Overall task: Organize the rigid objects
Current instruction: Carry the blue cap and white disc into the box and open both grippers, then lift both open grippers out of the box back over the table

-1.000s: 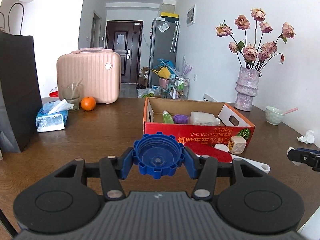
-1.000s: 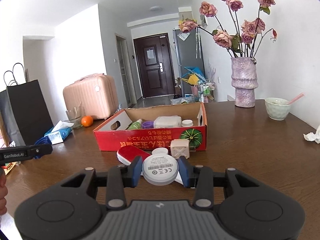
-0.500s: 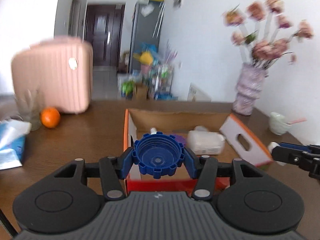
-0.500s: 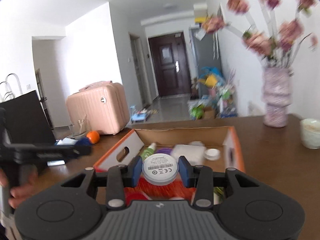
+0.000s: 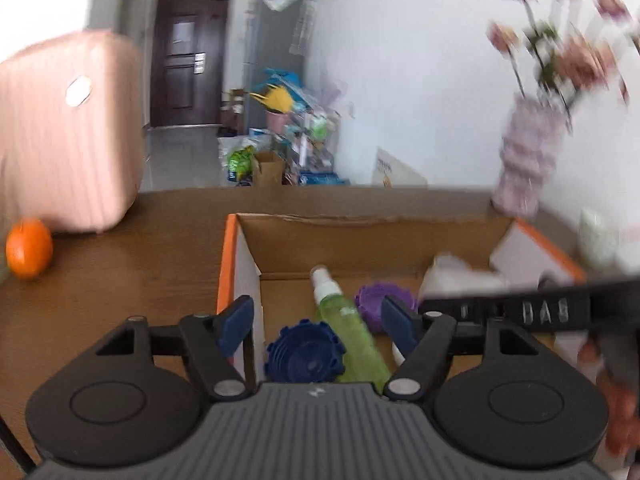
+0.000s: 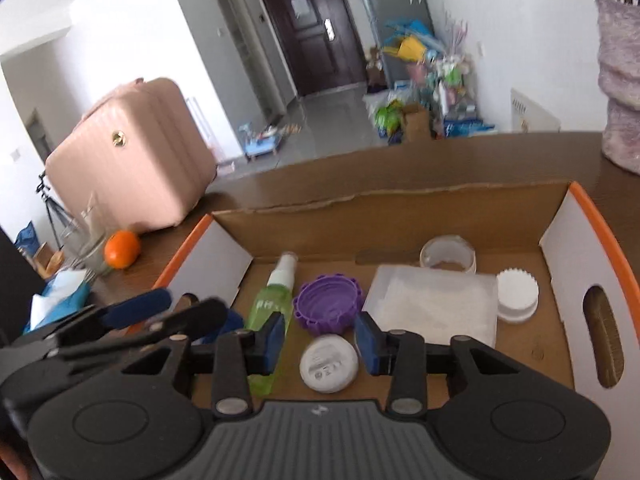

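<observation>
Both grippers hang over the open cardboard box (image 6: 588, 208). My left gripper (image 5: 318, 320) has its jaws opening; the dark blue ridged cap (image 5: 306, 354) lies loose below them on the box floor (image 5: 288, 300), clear of both pads. My right gripper (image 6: 320, 342) is also opening, and the white round disc (image 6: 329, 364) sits just under its fingers, free of the pads. The left gripper (image 6: 160, 312) shows at the left edge of the right wrist view, and the right gripper (image 5: 520, 312) crosses the left wrist view.
In the box lie a green spray bottle (image 6: 272, 304), a purple cap (image 6: 328, 304), a clear flat case (image 6: 436, 304), a white cap (image 6: 516, 296) and a tape roll (image 6: 448, 256). An orange (image 6: 122, 249), a pink suitcase (image 6: 132, 152) and a vase (image 5: 528, 168) stand on the table.
Both grippers moved forward over the box and tilted down. The left one let go of the blue cap and the right one let go of the white disc; both now lie in the box.
</observation>
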Demonstrator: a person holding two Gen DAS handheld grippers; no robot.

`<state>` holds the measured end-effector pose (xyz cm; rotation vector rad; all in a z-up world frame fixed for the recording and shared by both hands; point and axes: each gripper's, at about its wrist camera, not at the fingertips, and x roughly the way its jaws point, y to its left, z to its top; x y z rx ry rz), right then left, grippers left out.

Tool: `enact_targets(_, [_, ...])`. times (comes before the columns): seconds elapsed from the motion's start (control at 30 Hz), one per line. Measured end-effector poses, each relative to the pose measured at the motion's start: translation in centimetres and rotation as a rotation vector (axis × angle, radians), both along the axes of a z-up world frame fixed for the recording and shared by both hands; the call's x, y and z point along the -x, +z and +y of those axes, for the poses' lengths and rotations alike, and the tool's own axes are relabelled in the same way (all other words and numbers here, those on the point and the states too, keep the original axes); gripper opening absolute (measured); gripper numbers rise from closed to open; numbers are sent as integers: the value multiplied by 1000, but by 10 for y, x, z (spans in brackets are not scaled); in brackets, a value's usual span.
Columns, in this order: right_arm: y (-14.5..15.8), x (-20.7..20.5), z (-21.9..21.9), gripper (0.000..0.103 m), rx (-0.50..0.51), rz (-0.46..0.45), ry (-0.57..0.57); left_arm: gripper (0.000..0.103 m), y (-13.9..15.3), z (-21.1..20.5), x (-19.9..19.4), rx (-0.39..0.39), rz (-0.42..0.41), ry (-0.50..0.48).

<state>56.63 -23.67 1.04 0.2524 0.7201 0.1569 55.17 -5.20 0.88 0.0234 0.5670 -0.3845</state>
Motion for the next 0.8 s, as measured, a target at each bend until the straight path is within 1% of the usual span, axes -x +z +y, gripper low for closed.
enact_targets(0.03, [-1,1,0,47,-4,-11,-9,74,2,1,1,4,-7,7])
enact_targets(0.07, [-1,0,0,54,-7,-22,-20,75,4,2,0,12,-8,11])
enact_targets(0.1, [0,1,0,59,-3,-29,-31,79,7,3,1,17,-10,8])
enact_targets(0.13, [1,1,1,60,7,-37,-32,84,9,3,2,19,-16,5])
enact_targets(0.2, [5,3,4,61,34,-62,-26,90,14,3,6,-11,-51,38])
enact_targets(0.27, [10,6,5,61,51,-81,-19,90,20,6,10,-29,-85,46])
enact_targets(0.37, [19,15,-2,62,74,-100,-30,92,30,9,13,-27,-118,52])
enact_targets(0.43, [26,32,-13,68,99,-117,-45,95,37,10,19,-66,-183,72])
enact_targets(0.47, [27,41,-19,73,116,-122,-61,96,40,10,22,-93,-211,85])
enact_targets(0.53, [29,60,-31,74,162,-124,-95,98,47,12,29,-132,-258,105])
enact_targets(0.63, [36,101,-48,74,259,-137,-119,101,55,19,47,-132,-268,111])
enact_targets(0.7, [45,129,-58,78,335,-173,-134,102,58,24,66,-122,-269,100])
enact_targets(0.77, [53,154,-67,82,373,-204,-165,102,62,27,85,-120,-260,82])
enact_targets(0.8, [57,165,-70,82,371,-215,-177,103,65,27,96,-124,-258,65])
